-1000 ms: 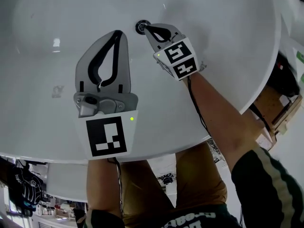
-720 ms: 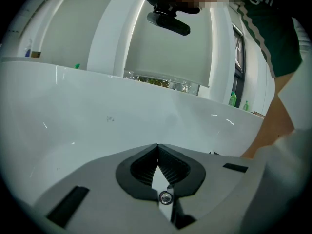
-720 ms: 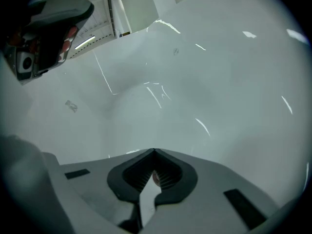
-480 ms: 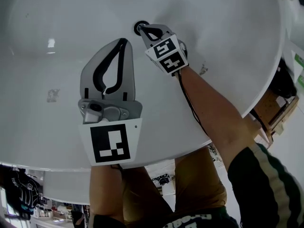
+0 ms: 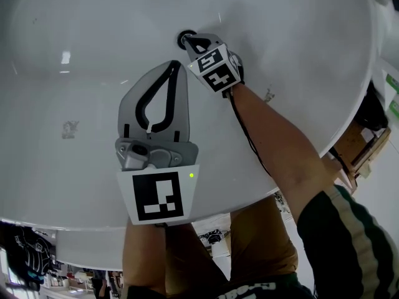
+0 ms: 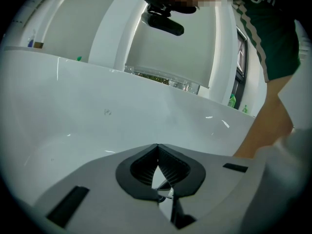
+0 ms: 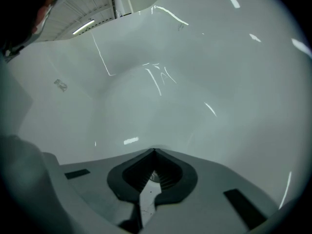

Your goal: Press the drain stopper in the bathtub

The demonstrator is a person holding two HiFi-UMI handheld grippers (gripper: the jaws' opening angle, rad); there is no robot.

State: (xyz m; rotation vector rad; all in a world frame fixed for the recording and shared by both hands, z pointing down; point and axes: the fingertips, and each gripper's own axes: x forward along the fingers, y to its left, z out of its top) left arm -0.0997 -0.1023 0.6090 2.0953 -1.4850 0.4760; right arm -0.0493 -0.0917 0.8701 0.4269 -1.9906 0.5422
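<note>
Right gripper (image 5: 189,42) sinks deeper into the bathtub (image 5: 299,55), bringing its closed tip to the drain stopper (image 5: 182,39).

Against the head view of a second ago it looks smaller and steeper, its marker cube drawn closer to the drain. The stopper, a dark ring on the white tub floor, sits right at the tip and is partly covered by it. Its jaws are clenched together with nothing gripped between them, and the right gripper view shows only smooth white tub surface ahead. Whether the tip already bears on the stopper cannot be told; judging by the approach, the press is starting or about to start. The left gripper (image 5: 171,65) has drifted rightward and lower in the head view, its jaws likewise pinched together on nothing. It hangs apart from the stopper and takes no part.
</note>
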